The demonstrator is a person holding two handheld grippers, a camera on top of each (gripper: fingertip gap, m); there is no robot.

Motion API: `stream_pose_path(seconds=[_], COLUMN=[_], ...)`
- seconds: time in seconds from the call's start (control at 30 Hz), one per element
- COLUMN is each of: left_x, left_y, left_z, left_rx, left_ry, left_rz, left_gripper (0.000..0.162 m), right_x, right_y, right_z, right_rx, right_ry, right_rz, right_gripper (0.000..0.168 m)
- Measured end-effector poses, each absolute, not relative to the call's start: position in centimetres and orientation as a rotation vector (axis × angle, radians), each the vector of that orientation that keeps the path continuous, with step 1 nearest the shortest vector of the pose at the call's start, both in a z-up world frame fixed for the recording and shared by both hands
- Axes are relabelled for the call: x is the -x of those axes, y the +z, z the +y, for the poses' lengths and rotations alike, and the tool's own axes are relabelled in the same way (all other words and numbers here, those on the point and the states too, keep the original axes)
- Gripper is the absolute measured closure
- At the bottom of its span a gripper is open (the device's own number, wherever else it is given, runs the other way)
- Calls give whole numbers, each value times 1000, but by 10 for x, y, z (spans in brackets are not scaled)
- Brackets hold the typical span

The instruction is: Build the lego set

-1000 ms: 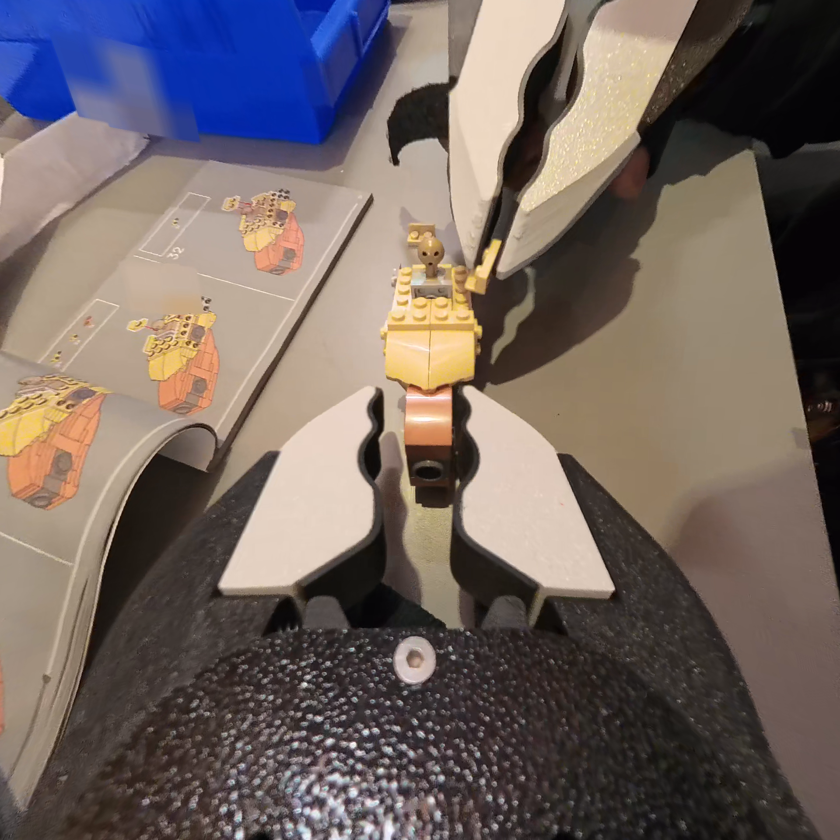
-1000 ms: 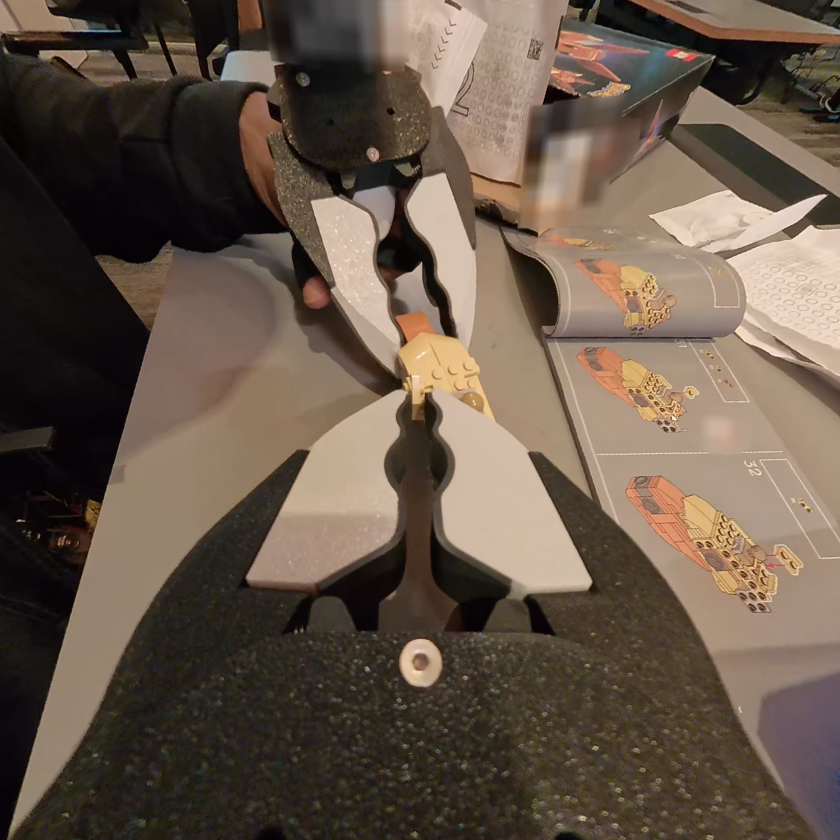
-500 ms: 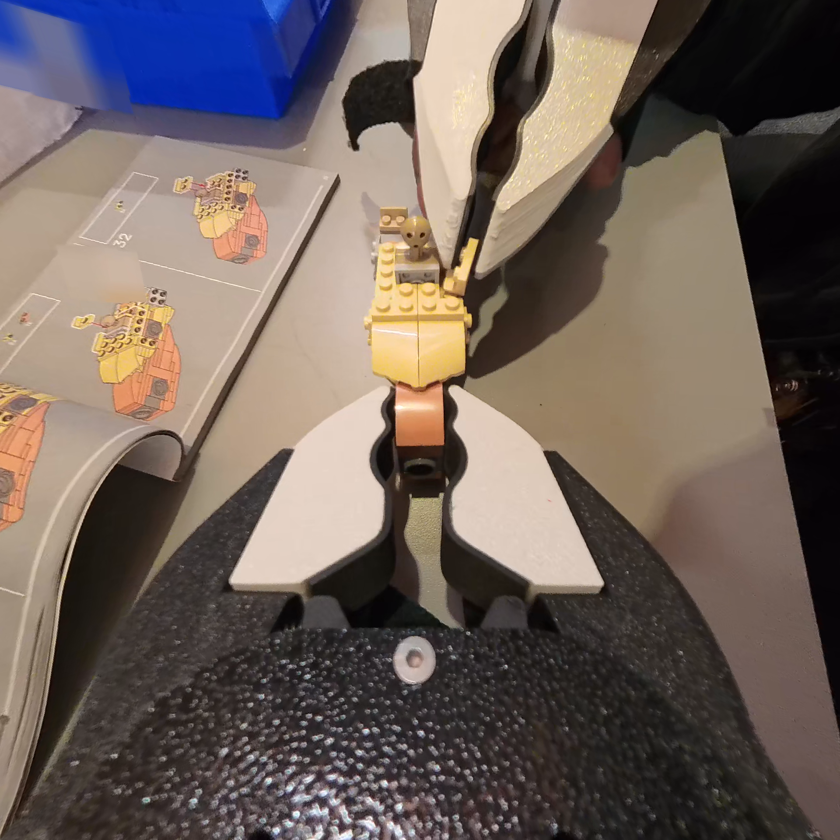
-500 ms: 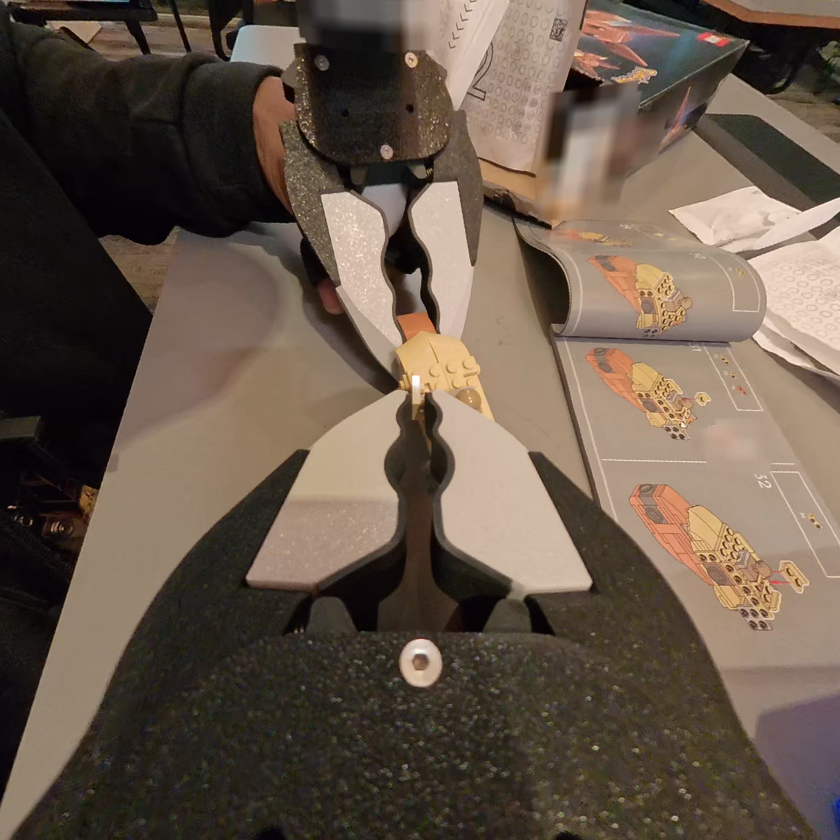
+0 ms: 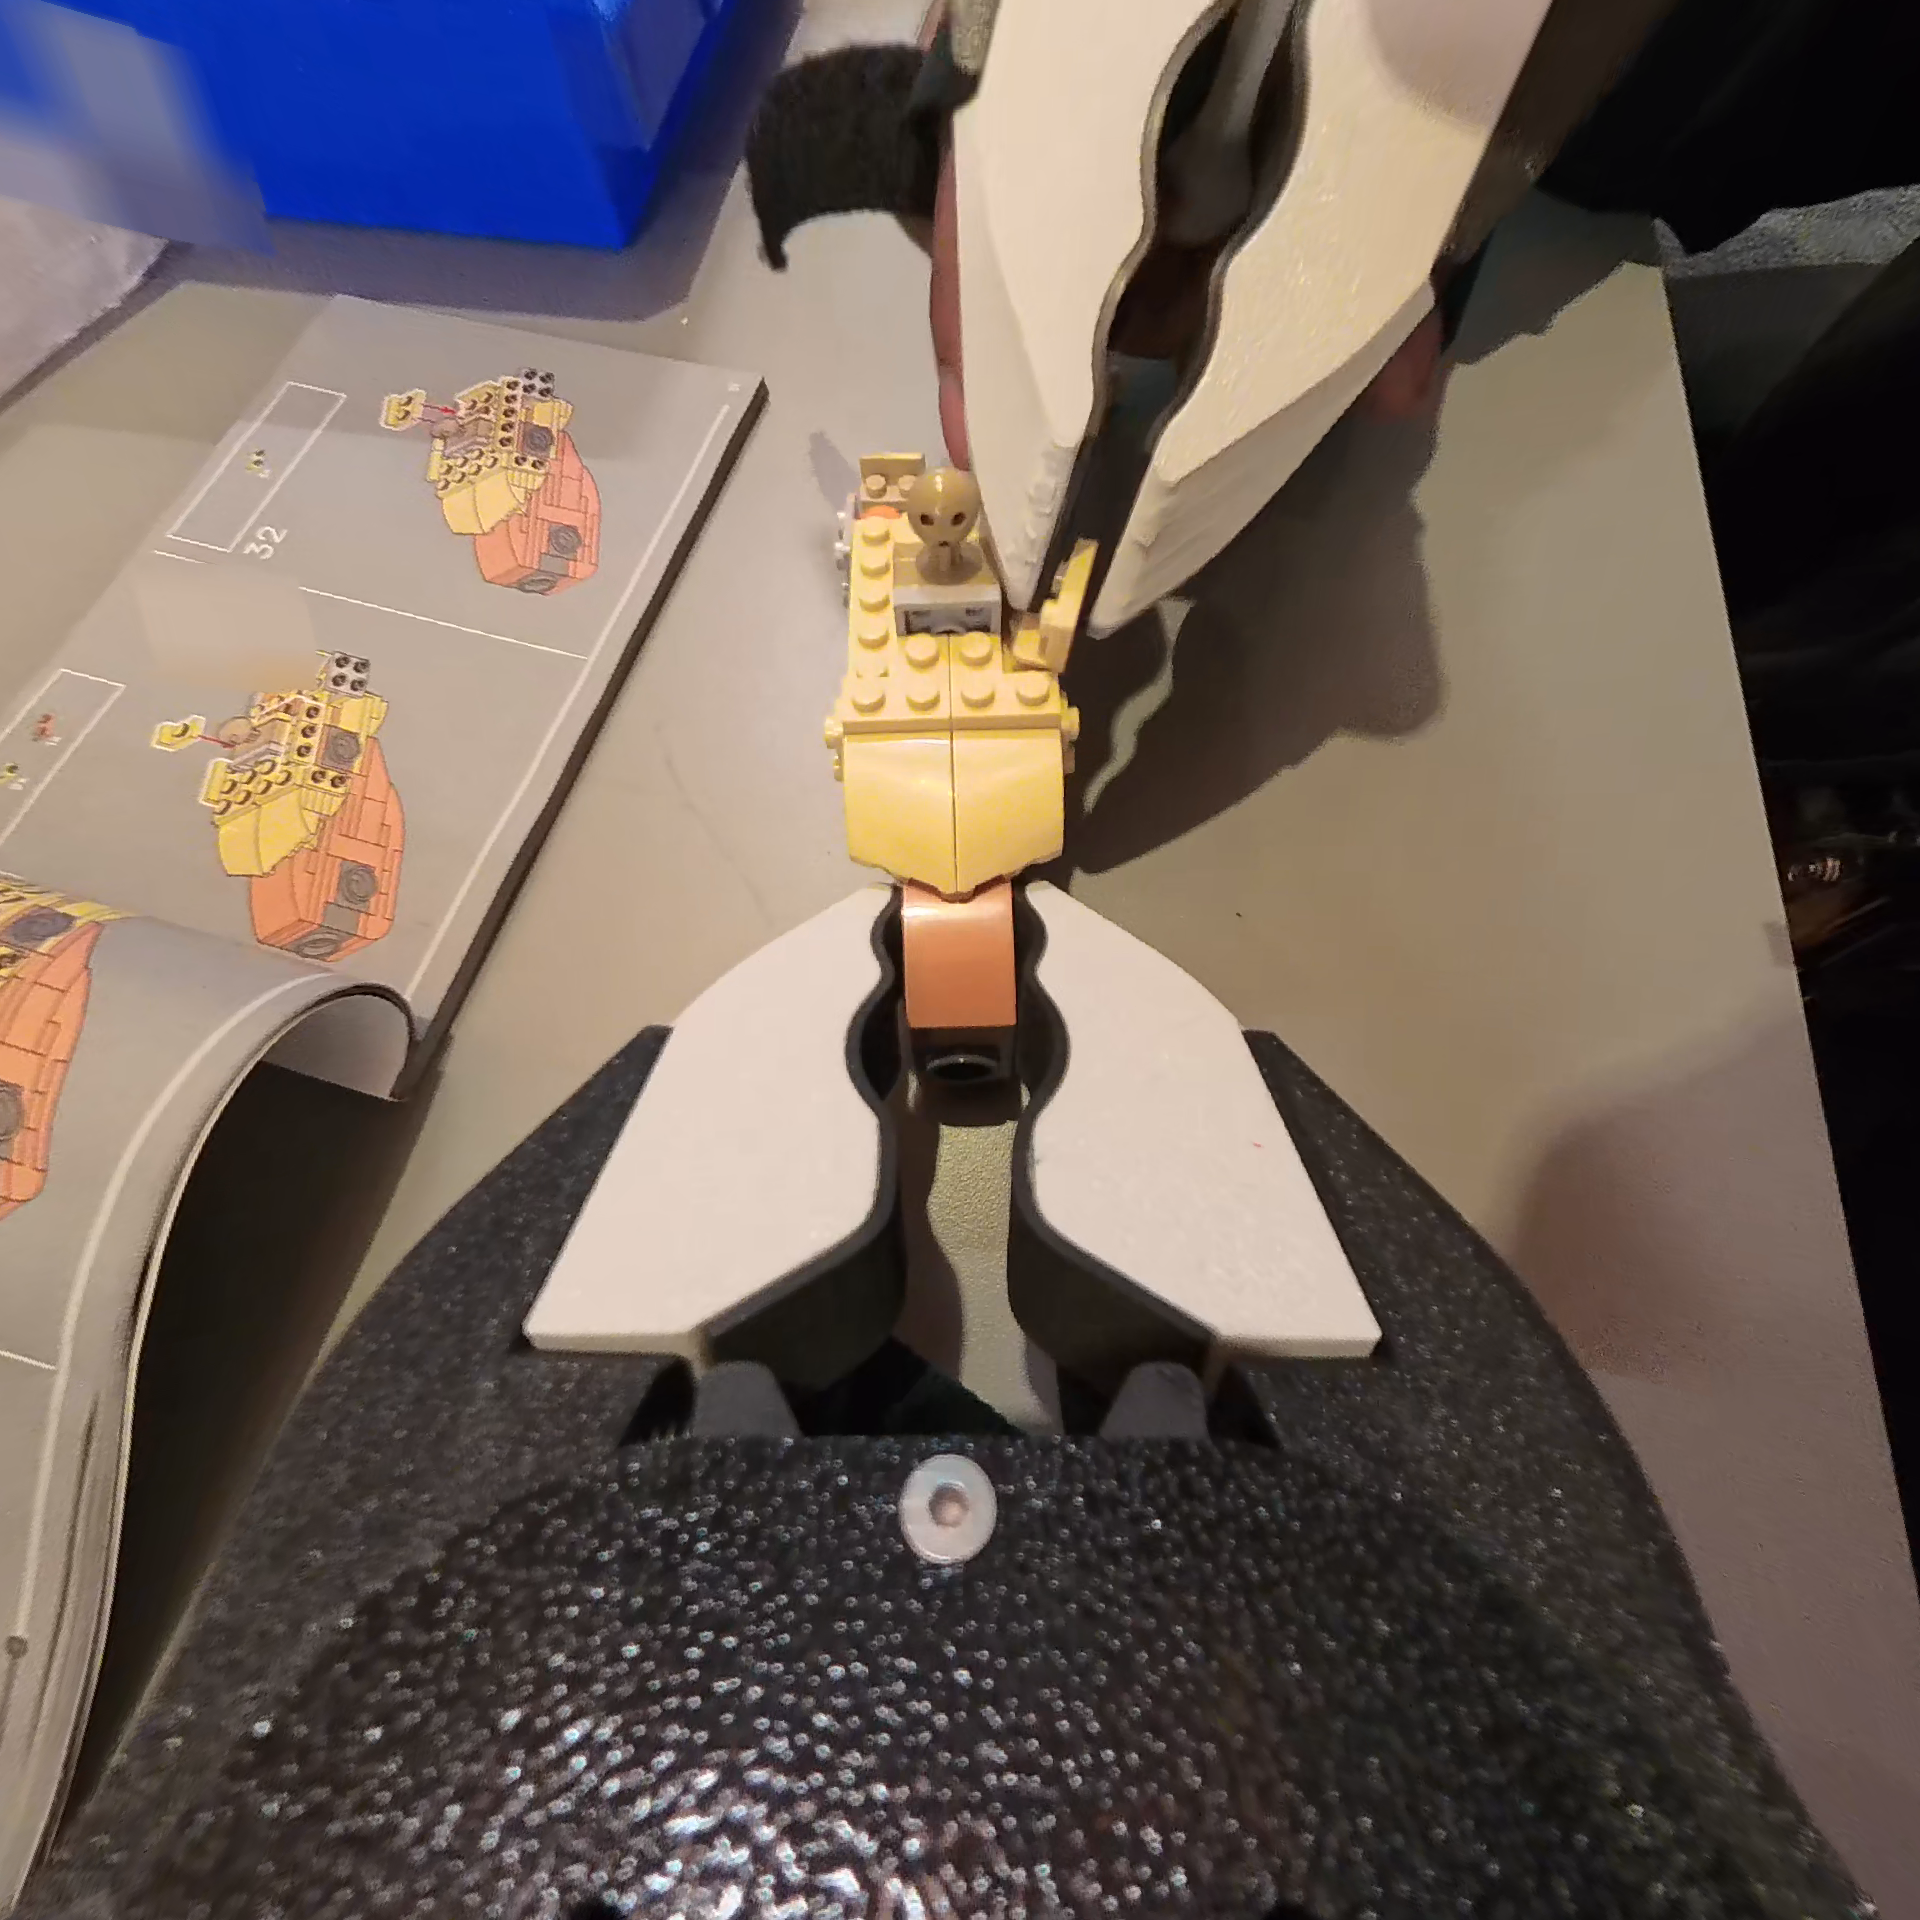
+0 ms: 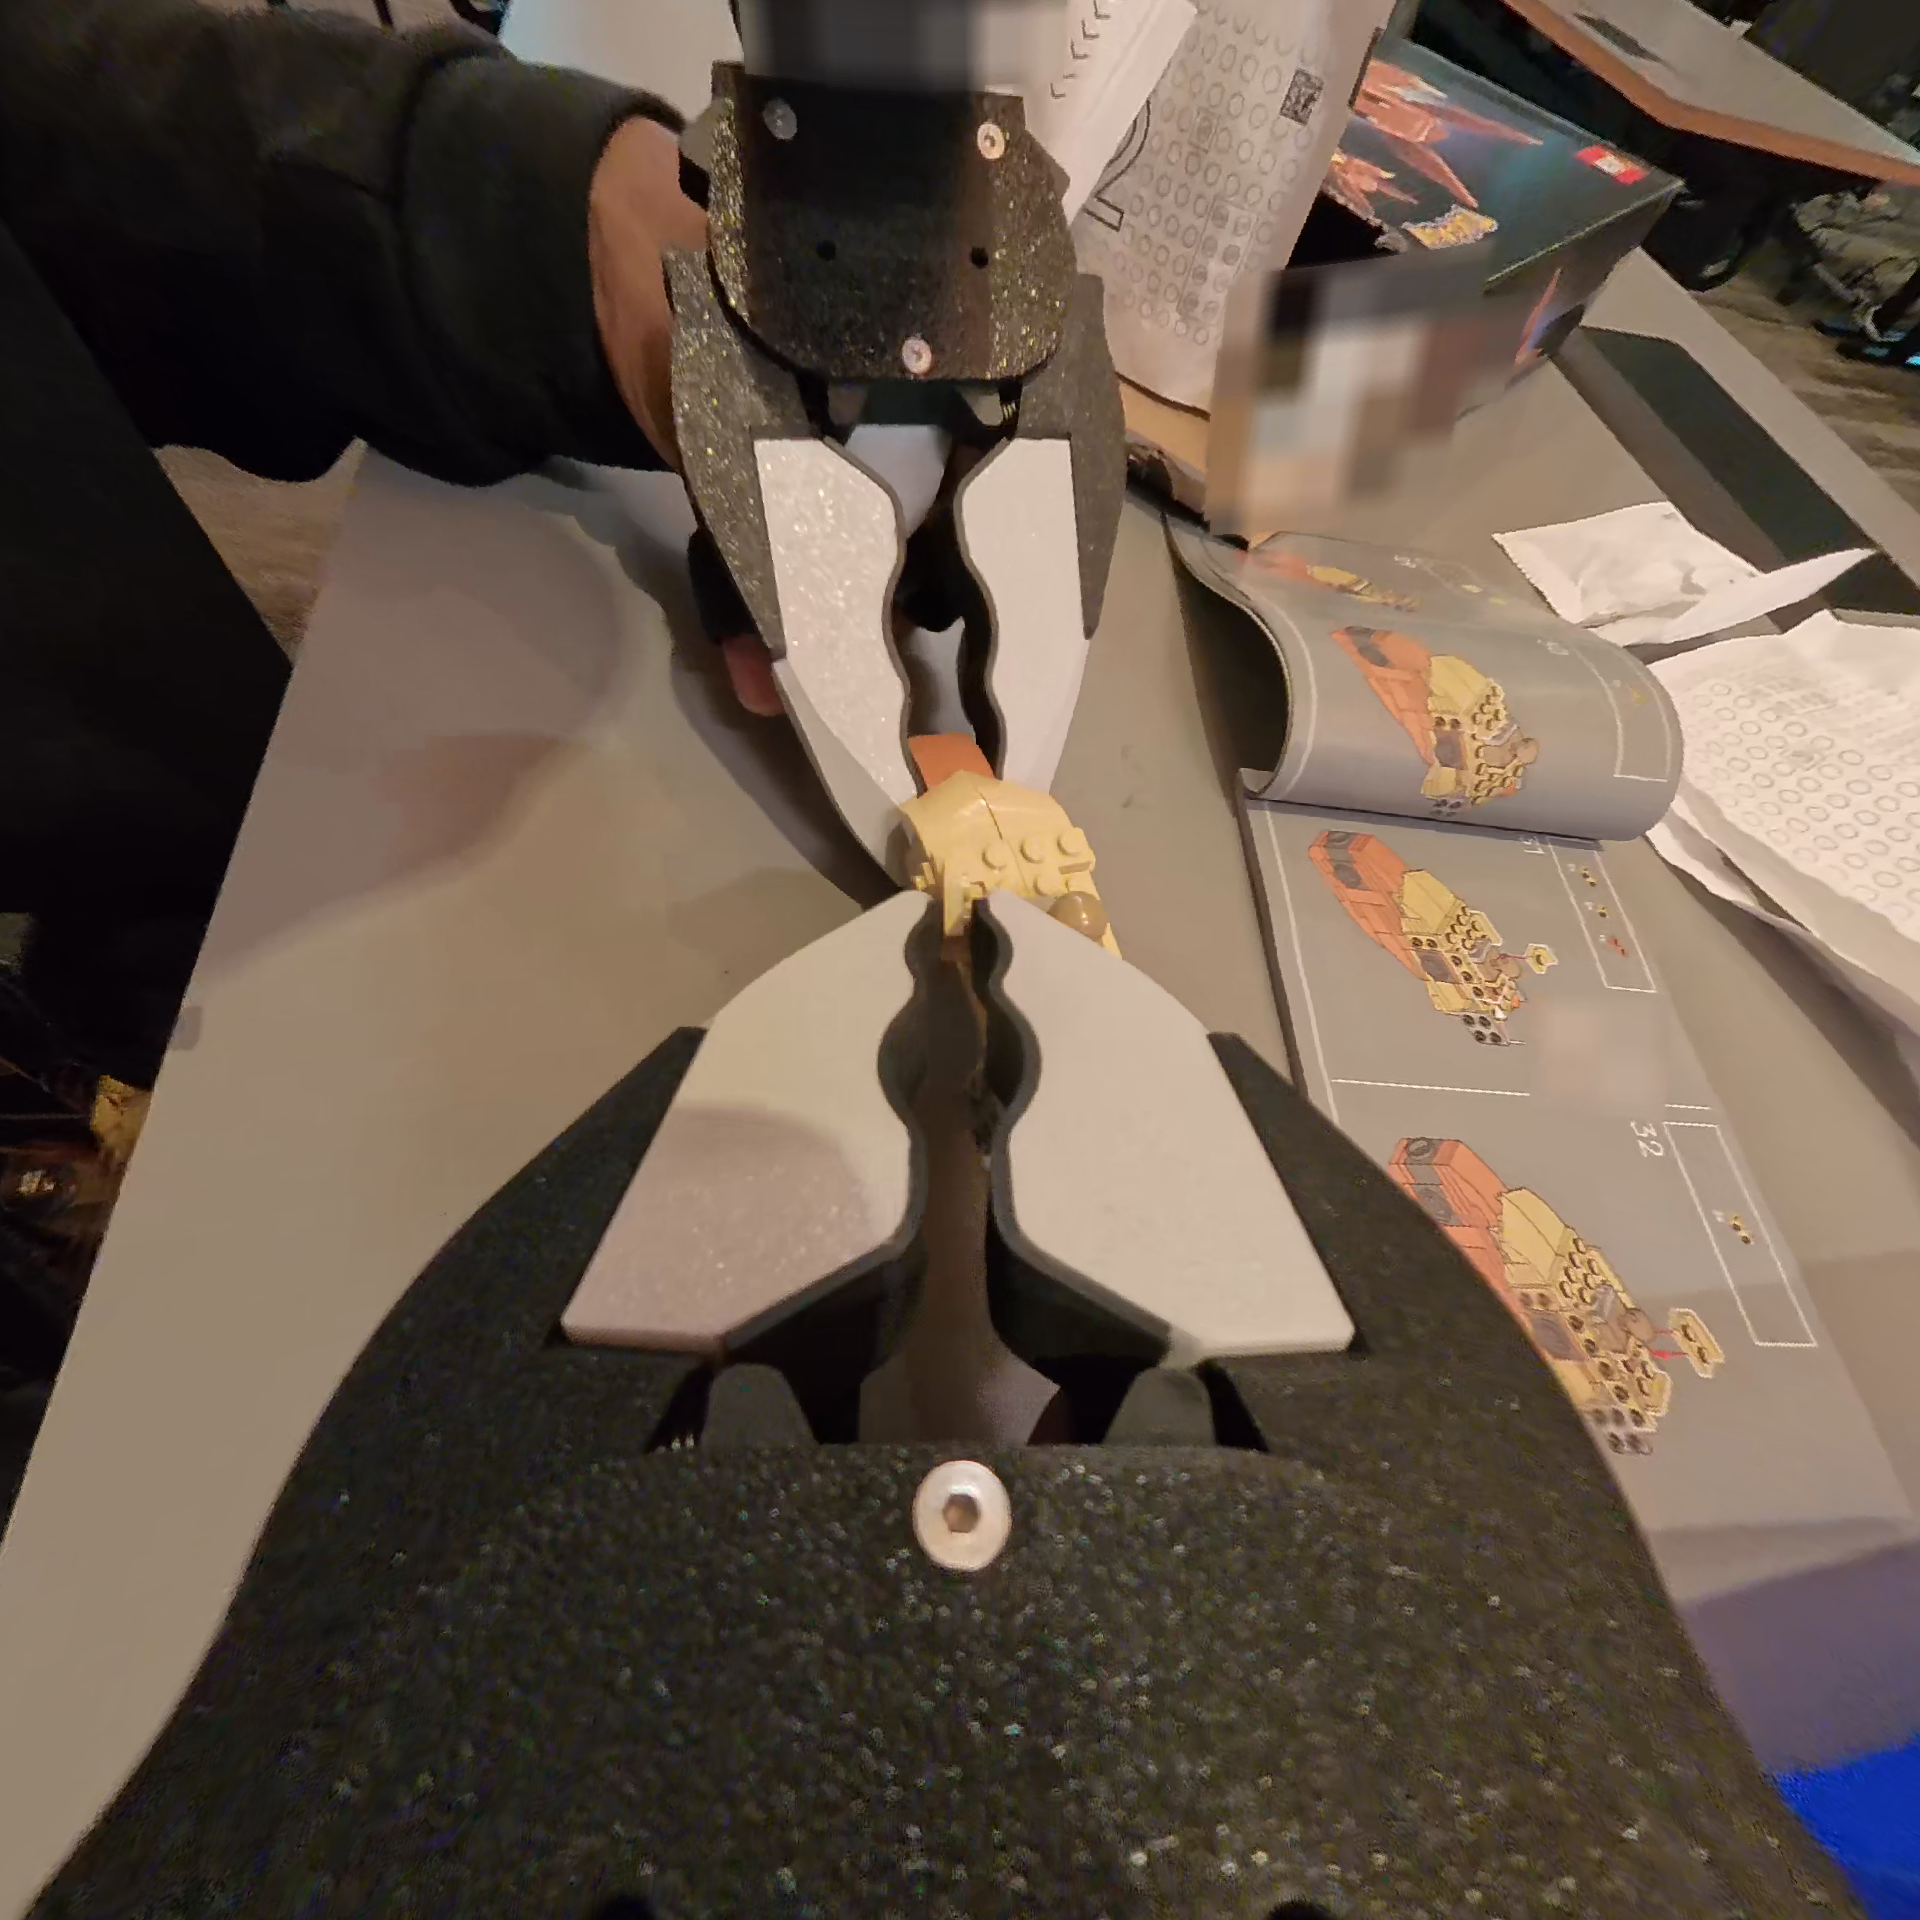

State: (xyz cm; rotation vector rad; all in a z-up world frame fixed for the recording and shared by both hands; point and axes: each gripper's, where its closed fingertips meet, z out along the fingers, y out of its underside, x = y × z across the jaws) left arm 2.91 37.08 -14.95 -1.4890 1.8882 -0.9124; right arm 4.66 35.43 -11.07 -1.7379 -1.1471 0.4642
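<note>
While the left gripper [image 5: 956, 935] clamps the brown nose of the lego model [image 5: 951, 748] on the grey table [image 5: 1403, 935], the right gripper [image 5: 1075, 577], nearly closed, pinches a small tan piece [image 5: 1055, 629] against the model's far side. Judging by the open instruction booklet [image 5: 343, 644], the hull looks mostly built; small fittings seem to remain.

Blue bin [image 5: 343, 114] cut off at top edge; booklet [image 5: 187, 883] runs off left.
</note>
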Motion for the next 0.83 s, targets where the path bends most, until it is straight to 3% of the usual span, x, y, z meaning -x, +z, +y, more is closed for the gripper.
stream_pose_path(seconds=[0.4, 0.83], left_x=[-29, -29], left_y=[-149, -149], left_z=[371, 371], left_rx=[1490, 1492], left_ry=[-909, -912], left_rz=[1884, 1884], left_gripper=[144, 144], right_x=[-47, -48], right_y=[-112, -113], right_z=[358, 356], right_rx=[1657, 1626], right_ry=[113, 65], right_rz=[-1173, -1290], right_gripper=[163, 162])
